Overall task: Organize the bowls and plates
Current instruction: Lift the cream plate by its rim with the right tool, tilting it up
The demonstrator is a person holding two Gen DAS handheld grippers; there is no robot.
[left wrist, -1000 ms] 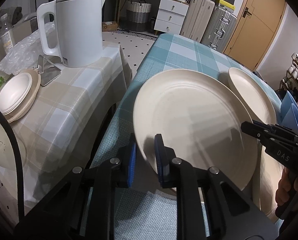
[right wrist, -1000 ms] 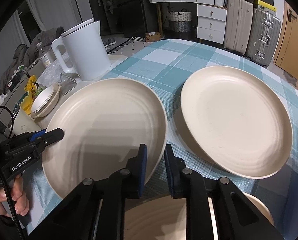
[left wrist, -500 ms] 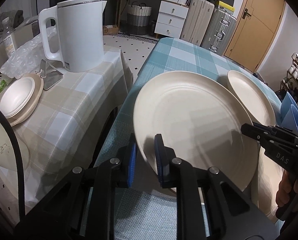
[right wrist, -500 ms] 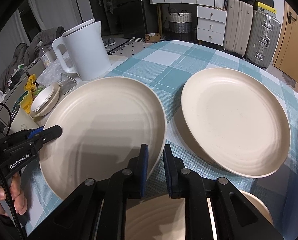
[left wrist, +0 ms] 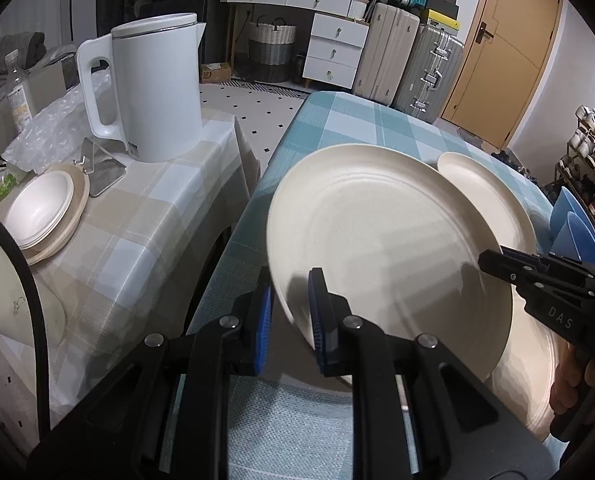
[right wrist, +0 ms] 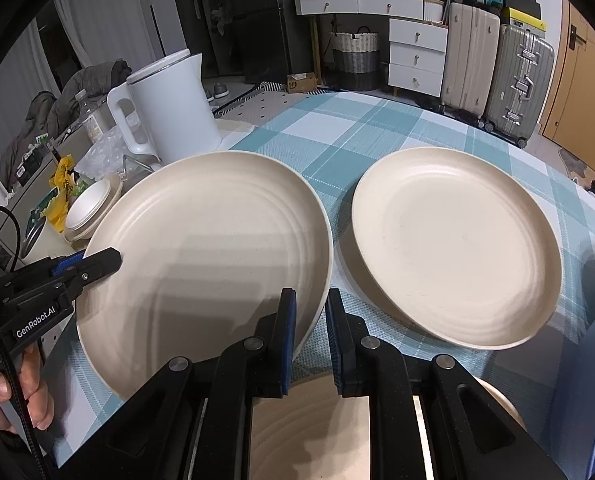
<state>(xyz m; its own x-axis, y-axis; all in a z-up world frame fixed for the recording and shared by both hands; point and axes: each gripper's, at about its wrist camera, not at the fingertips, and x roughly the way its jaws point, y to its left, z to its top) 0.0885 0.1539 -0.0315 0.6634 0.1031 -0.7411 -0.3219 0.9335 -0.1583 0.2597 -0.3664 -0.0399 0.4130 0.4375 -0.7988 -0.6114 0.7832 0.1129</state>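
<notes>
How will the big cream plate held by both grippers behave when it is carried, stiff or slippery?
The plate likely stays stiff: it shows no sag between the left gripper and right gripper. Its smooth rim may slip in the pads. It is tilted, so it could swing.

A white drawer unit (right wrist: 416, 55) is standing against the far wall, a woven basket (right wrist: 355, 59) sitting left of it and suitcases (right wrist: 497, 76) lining up to its right. An orange door (left wrist: 501, 52) is showing far right, above white floor tiles (left wrist: 265, 110) with dark dots.
</notes>
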